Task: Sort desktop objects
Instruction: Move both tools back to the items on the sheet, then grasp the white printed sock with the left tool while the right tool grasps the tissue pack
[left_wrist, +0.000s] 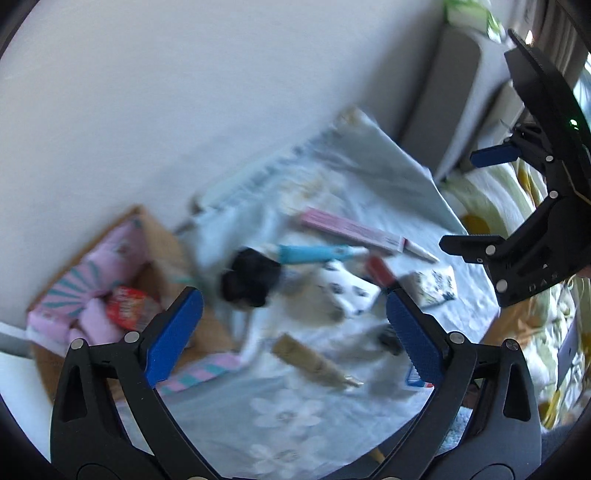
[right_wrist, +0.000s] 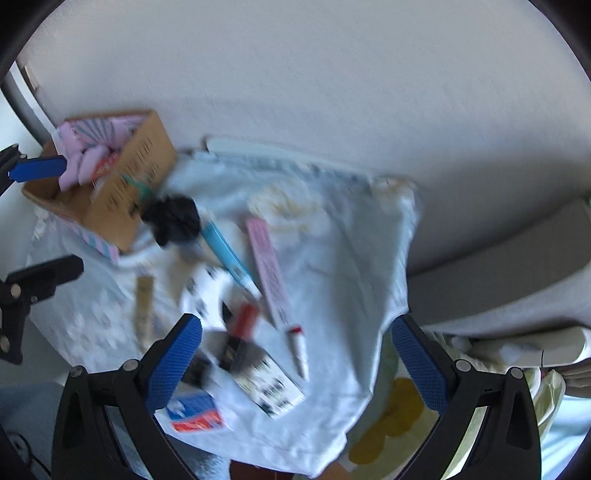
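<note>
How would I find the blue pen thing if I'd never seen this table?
Start at the brown cardboard box by the wall on the pale blue floral cloth. Next to it lies a black crumpled lump. The light blue pen-shaped stick points away from that lump, beside a longer flat pink box; nothing else is sky blue.

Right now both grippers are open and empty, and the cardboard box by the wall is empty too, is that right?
Not quite: the cardboard box already holds pink packs and a red packet, as the left wrist view shows. Both the left gripper and right gripper are open and empty.
</note>
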